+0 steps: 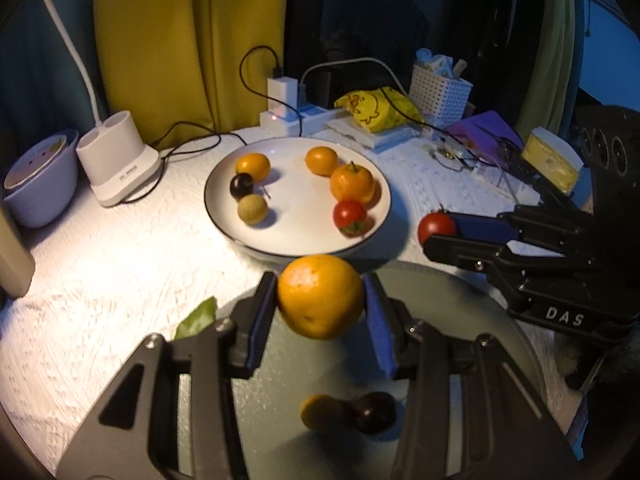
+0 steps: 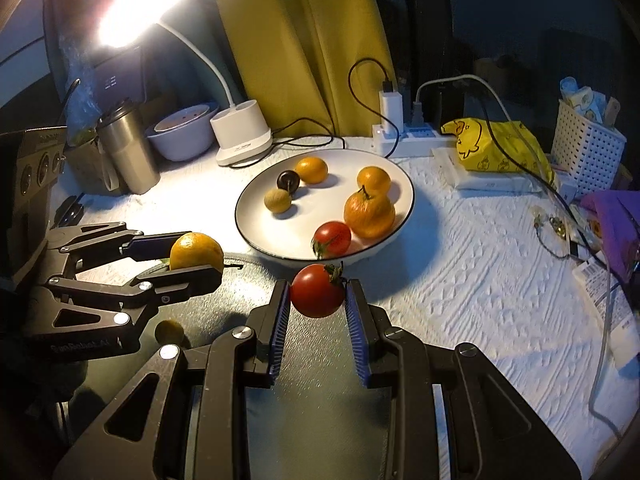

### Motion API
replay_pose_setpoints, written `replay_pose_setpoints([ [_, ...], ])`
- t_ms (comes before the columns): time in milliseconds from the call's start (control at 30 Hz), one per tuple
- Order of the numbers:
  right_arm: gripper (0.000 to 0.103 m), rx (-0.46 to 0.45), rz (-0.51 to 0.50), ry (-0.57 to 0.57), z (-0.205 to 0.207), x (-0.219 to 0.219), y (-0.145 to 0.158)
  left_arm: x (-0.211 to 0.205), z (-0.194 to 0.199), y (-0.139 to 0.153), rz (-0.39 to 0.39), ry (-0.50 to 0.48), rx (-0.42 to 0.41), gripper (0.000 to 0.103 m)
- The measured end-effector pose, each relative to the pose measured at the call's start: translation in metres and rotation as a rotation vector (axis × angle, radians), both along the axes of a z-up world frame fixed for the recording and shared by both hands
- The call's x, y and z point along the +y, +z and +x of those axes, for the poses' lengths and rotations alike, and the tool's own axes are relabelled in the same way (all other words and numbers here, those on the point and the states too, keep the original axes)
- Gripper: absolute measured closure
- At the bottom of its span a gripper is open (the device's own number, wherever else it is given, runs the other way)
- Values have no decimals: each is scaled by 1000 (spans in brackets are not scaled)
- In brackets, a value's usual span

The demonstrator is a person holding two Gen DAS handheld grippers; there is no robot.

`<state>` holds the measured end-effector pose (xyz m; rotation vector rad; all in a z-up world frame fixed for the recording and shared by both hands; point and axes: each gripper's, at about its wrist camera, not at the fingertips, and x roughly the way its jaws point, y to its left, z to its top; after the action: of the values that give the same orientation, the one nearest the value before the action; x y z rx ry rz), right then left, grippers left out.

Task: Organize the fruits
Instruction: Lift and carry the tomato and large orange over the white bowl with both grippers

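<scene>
An orange is pinched between the blue pads of the left tongs and is held in the air above a dark grey-green plate. A red tomato, its green stalk turned to the right, is pinched by the right tongs, also clear of any surface and over the same dark plate. On that plate, beneath the left tongs, a small yellow fruit and a dark round fruit are seen lying side by side, touching. A green leaf lies on the worktop just beside the dark plate's left edge.

Just beyond the dark plate a white plate with a dark rim is set on the white textured cloth of the worktop. Six fruits are laid on it: two small oranges at the back, a larger stalked orange on the right with a second tomato just in front of it, and on the left a dark fruit touching a dull yellow-brown fruit.

Further out, a lit desk lamp with a white base stands behind the white plate, flanked by a pale bowl and a steel tumbler. A power strip, a yellow duck-printed bag and a white lattice basket are ranged along the back, before a yellow curtain
</scene>
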<state>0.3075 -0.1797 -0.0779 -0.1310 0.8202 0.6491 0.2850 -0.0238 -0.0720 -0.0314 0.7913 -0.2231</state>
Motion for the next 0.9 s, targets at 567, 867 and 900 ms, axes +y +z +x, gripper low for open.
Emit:
replay_pose_setpoints([
  [567,73,-31,-6,-13,33,5,8,9,40,6,-2,-3,-38,58],
  [867,73,-35,-14,-14,50,12,7,13,73,4,-12,-22,-39,58],
  [900,73,-36,-15,-14,52,14,6,13,77,3,-10,-24,-41,58],
])
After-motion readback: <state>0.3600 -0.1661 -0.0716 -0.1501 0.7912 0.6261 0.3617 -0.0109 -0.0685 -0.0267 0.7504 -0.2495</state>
